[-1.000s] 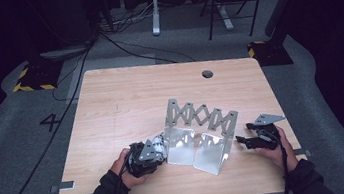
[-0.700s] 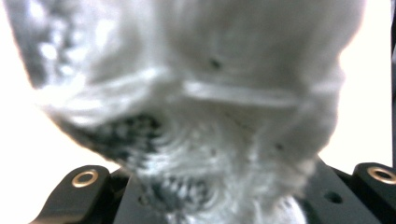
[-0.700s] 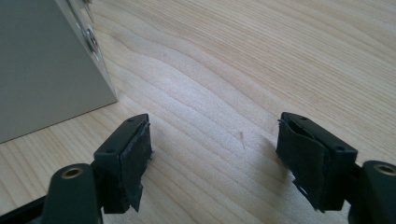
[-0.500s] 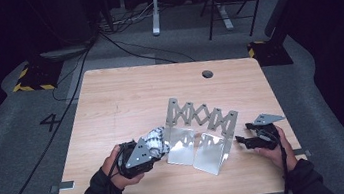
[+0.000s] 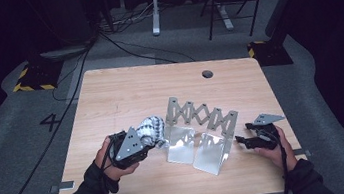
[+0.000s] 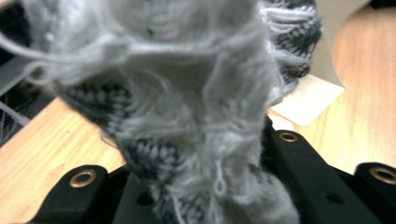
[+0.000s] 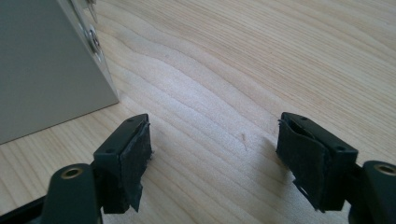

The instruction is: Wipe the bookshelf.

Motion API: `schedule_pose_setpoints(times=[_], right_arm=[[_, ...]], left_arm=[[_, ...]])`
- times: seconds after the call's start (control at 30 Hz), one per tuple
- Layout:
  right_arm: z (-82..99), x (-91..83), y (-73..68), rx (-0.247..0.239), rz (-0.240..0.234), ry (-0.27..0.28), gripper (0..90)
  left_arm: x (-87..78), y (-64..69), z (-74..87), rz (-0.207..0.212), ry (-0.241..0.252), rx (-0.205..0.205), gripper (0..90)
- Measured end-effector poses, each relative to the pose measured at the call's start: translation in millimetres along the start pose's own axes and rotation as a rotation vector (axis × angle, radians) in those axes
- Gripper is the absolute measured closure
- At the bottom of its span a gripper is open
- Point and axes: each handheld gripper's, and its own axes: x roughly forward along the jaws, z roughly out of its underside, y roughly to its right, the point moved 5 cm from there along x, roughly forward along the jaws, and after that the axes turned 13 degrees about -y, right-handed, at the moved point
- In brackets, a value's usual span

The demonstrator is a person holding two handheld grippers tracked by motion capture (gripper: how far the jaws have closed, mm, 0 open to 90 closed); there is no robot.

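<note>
A pale wooden table [image 5: 124,95] with rounded corners and a cable hole stands on grey carpet in a dark room; its far half lies bare. Near the front edge stands a folding metal rack [image 5: 199,128], shiny sheet panels joined by a scissor lattice. Just left of it, the left gripper [image 5: 141,142] is clenched on a fuzzy grey-and-black knitted sock [image 5: 151,129], held above the wood. The right gripper [image 5: 246,137] rests released, jaws wide apart over bare wood right of the rack.
</note>
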Motion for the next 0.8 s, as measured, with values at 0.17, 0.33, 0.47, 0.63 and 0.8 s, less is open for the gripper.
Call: schedule_pose_setpoints(times=[0.17,0.33,0.47,0.63,0.8], right_arm=[[-0.1,0.0,0.0,0.0,-0.001,0.0,26.7],[-0.1,0.1,0.0,0.0,0.0,0.0,26.7],[-0.1,0.1,0.0,0.0,-0.001,0.0,26.7],[-0.1,0.1,0.0,0.0,0.0,0.0,26.7],[-0.1,0.1,0.0,0.0,0.0,0.0,26.7]], left_arm=[[10.4,-13.9,-5.9,-0.023,0.026,-0.029,72.5],[38.9,-26.6,-12.2,-0.032,0.007,-0.053,72.5],[59.3,-33.6,-14.2,-0.034,-0.011,-0.07,72.6],[83.7,-37.9,-8.3,-0.019,-0.058,-0.103,72.8],[110.1,-35.6,10.1,0.058,-0.134,-0.137,72.8]])
